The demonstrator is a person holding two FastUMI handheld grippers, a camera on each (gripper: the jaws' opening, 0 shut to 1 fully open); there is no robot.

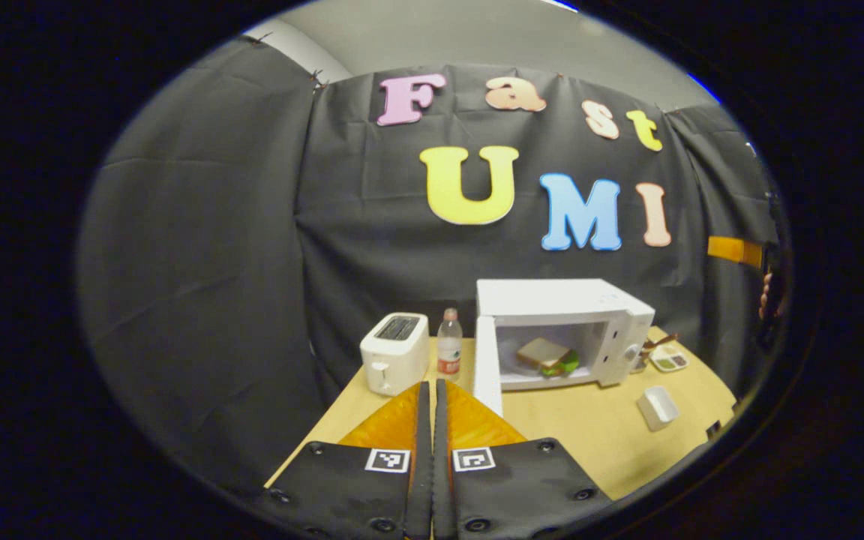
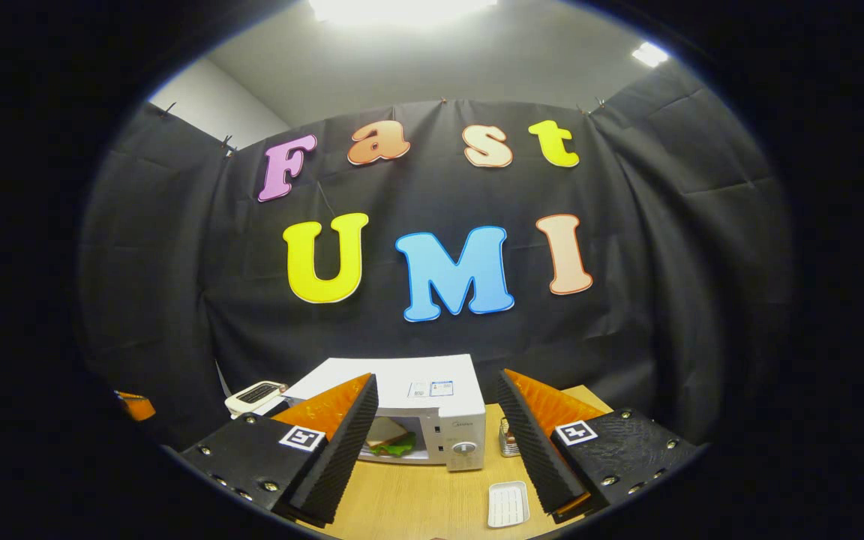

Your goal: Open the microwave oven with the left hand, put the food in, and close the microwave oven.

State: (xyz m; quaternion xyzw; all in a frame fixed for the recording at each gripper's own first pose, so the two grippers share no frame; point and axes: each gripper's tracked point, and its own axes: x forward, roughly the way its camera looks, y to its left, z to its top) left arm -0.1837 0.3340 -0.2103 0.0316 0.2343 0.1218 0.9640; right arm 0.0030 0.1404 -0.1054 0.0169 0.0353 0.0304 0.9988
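Observation:
A white microwave oven [image 1: 563,307] stands at the back of the wooden table [image 1: 574,435] with its door [image 1: 486,367] swung open to the left. A sandwich [image 1: 547,355] with green lettuce lies inside the cavity. My left gripper [image 1: 430,397] is shut with nothing between its fingers, held back from the table in front of the open door's edge. In the right gripper view, the microwave [image 2: 421,409] and sandwich [image 2: 388,439] lie ahead, and my right gripper [image 2: 436,442] stands wide open and empty above the table [image 2: 417,499].
A white toaster [image 1: 394,352] and a small water bottle [image 1: 448,343] stand left of the microwave. To its right are a small tray with food [image 1: 668,358] and a white rectangular dish [image 1: 658,407]. That dish [image 2: 508,504] lies below the right gripper.

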